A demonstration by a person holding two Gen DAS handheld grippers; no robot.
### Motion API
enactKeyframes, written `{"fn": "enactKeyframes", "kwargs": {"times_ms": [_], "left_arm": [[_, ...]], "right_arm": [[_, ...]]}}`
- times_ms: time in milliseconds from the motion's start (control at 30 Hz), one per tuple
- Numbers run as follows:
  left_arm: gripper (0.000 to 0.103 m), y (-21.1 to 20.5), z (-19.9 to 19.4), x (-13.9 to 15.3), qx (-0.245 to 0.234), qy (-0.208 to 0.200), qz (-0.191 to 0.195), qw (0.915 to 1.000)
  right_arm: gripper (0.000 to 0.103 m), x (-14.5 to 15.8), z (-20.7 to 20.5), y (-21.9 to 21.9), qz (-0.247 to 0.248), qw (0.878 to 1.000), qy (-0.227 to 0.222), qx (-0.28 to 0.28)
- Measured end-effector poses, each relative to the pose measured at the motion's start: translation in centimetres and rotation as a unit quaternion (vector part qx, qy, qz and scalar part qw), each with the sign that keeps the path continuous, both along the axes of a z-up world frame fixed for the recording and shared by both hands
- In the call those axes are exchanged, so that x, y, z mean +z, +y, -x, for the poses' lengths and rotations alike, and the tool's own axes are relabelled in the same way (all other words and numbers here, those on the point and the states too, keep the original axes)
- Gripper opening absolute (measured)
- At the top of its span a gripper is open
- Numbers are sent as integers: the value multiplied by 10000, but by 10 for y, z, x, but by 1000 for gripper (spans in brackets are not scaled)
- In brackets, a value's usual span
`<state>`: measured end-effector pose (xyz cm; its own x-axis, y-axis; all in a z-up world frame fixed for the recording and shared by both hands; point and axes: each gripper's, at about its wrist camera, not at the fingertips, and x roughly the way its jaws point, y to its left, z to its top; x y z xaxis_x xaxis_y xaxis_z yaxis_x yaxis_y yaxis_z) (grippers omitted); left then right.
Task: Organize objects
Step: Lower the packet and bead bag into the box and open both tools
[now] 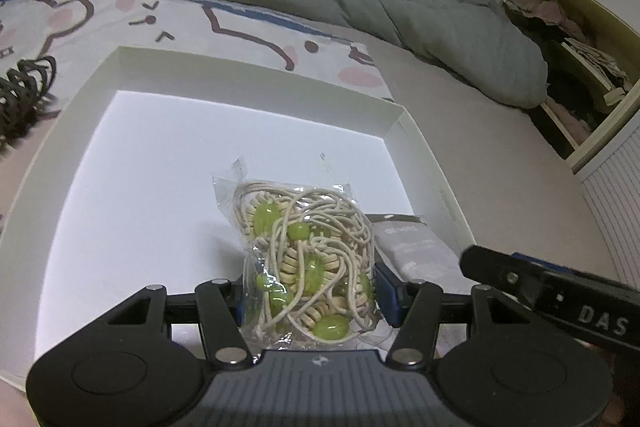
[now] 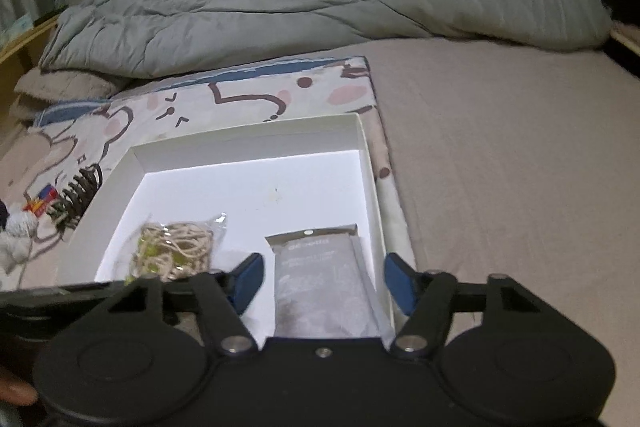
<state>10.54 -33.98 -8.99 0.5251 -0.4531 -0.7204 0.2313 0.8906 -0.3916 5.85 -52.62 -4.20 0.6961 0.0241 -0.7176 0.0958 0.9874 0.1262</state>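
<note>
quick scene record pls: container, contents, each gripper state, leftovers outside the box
container: shallow white cardboard box on the bed
contents: clear plastic bag of beige cords with green beads; flat grey packet
left hand-held gripper: shut on the bag
right hand-held gripper: open, pads astride the packet, not pressing
outside box: black coiled hair ties, beside its left wall

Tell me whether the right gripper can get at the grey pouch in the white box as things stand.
Probably yes. The right gripper is open, and the grey pouch lies flat between its fingers, nothing covering it. The white box wall runs close on the right, which could crowd that finger.
</note>
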Motion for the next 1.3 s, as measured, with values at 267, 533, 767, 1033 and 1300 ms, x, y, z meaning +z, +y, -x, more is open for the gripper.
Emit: {"fn": "enactKeyframes", "kwargs": {"times_ms": [267,533,767,1033,1300], "left_arm": [[58,6,-4,-1,143,111,41,9998],[58,2,-5,-3,53,128,17,9999],[58,-2,-4,-5,19,181,48,9998],[83,-1,-5,-6,42,293,188,9994],[85,14,2,12,52,216,211,9995]], "right_arm": [[14,-10,10,2,-217,9978,615,77],[15,-28,9,6,-382,9963,767,-48],[17,-12,11,-6,-287,9977,454,-407],[20,-11,12,-6,-316,9977,432,-422],[22,-7,20,-3,-282,9975,454,-459]]}}
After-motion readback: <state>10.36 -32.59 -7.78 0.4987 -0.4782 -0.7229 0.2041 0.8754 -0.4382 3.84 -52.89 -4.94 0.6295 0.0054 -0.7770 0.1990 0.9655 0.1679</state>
